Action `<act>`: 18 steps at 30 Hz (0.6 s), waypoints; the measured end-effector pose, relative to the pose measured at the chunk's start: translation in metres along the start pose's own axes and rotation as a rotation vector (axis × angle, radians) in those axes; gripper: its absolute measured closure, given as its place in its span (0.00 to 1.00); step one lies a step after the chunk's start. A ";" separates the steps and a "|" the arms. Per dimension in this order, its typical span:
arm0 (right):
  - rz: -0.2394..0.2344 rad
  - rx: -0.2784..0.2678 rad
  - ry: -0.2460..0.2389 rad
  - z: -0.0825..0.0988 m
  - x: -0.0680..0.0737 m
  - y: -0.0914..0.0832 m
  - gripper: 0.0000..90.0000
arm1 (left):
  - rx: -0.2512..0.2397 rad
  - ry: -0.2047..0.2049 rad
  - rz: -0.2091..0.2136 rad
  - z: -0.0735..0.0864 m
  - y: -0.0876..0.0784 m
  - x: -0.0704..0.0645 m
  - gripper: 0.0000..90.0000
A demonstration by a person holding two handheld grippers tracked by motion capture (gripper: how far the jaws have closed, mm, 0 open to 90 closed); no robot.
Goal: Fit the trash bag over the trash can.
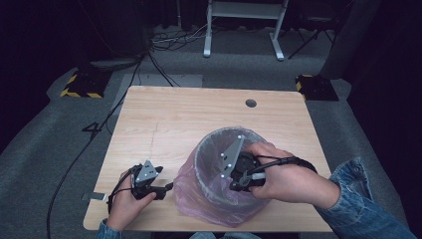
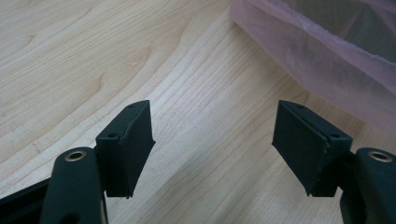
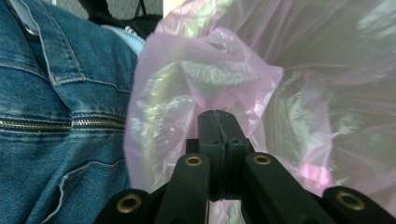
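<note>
- Two claws are working at a wooden bench (image 1: 164,114), where a bin (image 1: 211,159) lined with a pink bag (image 1: 191,199) is standing near the front edge.
- Right claw (image 3: 218,122) is reaching inside the bin at the near side of its rim, its jaws pressing together with a fold of the pink bag seemingly pinched between them.
- Left claw (image 2: 212,135) is resting low over the bench just beside the bag, its jaws standing wide apart and holding nothing.
</note>
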State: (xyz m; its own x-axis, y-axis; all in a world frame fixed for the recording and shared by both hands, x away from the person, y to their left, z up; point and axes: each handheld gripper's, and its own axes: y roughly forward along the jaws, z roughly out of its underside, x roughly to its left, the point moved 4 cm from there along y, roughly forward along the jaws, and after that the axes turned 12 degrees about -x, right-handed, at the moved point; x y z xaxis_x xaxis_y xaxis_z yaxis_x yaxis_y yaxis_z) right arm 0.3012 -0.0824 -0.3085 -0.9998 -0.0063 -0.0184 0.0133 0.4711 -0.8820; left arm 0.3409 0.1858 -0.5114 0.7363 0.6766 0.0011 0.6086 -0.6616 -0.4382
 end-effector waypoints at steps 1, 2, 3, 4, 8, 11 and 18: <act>-0.005 0.009 -0.001 0.000 -0.001 0.004 1.00 | 0.001 -0.003 0.002 0.000 0.000 0.000 0.32; -0.014 0.013 -0.001 0.001 -0.002 0.008 1.00 | 0.002 -0.004 0.001 0.000 0.000 -0.001 0.32; -0.021 0.024 0.006 0.002 -0.002 0.012 1.00 | 0.003 -0.002 0.002 0.000 0.001 -0.001 0.32; -0.028 0.034 0.006 0.002 -0.003 0.017 0.99 | 0.003 0.002 0.002 0.000 0.001 0.000 0.32; -0.056 0.080 0.020 0.006 -0.006 0.034 0.99 | 0.004 0.002 0.002 0.001 0.000 0.000 0.32; -0.077 0.103 0.032 0.008 -0.008 0.046 0.98 | 0.003 -0.005 0.005 0.001 0.000 0.000 0.31; -0.121 0.145 0.037 0.010 -0.012 0.067 0.95 | 0.003 -0.002 0.007 0.001 0.000 0.000 0.31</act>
State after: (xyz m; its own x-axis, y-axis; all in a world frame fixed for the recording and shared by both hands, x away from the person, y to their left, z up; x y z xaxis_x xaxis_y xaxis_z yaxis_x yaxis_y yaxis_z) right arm 0.3145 -0.0598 -0.3723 -0.9941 -0.0211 0.1066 -0.1075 0.3372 -0.9353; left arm 0.3407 0.1861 -0.5125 0.7402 0.6724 -0.0038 0.6022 -0.6655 -0.4410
